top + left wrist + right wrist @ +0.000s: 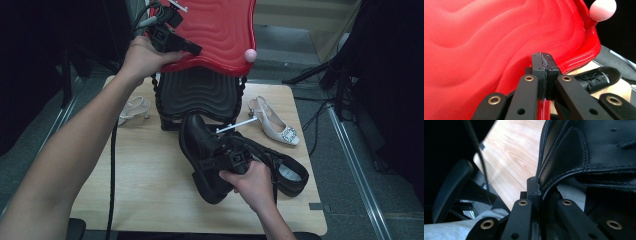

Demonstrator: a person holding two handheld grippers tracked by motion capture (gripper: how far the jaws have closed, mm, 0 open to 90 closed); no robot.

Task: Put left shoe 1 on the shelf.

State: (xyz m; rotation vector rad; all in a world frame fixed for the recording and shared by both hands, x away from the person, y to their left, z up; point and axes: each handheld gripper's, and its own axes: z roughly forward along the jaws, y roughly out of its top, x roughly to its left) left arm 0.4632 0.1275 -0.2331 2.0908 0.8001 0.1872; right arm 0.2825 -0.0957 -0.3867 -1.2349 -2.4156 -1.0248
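With the left gripper (192, 48) clamped on the rim of the raised red lid (215, 30) above the black case (200, 95) at the table's far edge, the right gripper (240, 159), closed on the black boot's (200, 145) collar near mid-table, should lift it clear before swinging it in.

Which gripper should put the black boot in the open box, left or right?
Right, most likely. The right gripper is already shut on the black boot's collar, just in front of the box. The left gripper is clamped on the raised red lid, holding it open.
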